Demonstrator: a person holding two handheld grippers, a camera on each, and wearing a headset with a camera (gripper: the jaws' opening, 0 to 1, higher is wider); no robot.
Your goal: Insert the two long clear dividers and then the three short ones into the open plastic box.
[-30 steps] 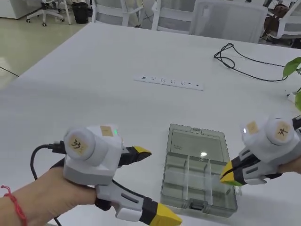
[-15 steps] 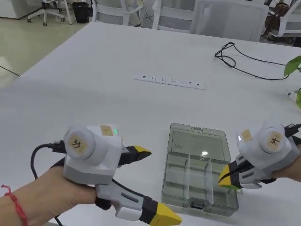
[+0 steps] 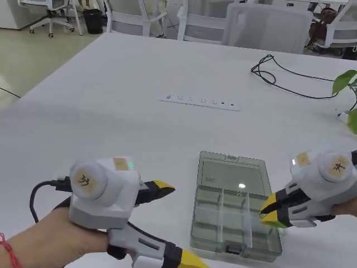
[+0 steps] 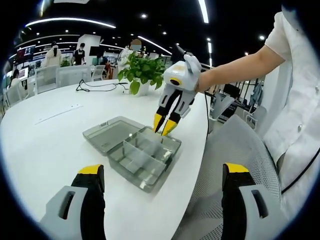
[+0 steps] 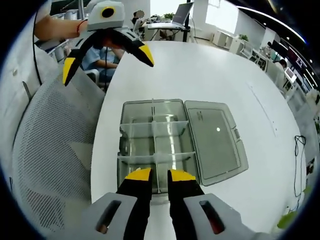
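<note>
White surface [image 3: 139, 123]. Your left gripper [image 3: 178, 223] hangs empty, jaws wide apart, likely kept clear of the work. Right of it sits the clear grey plastic box [image 3: 195, 231], its lid laid flat on the far side and thin clear dividers [image 3: 222, 206] upright inside. Your right gripper [image 3: 269, 213] hovers at the box's right edge with jaws nearly together; can't tell if they're clamped on anything.

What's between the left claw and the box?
Bare white table: in the head view nothing sits between the left claw and the box. The left gripper view agrees.
</note>
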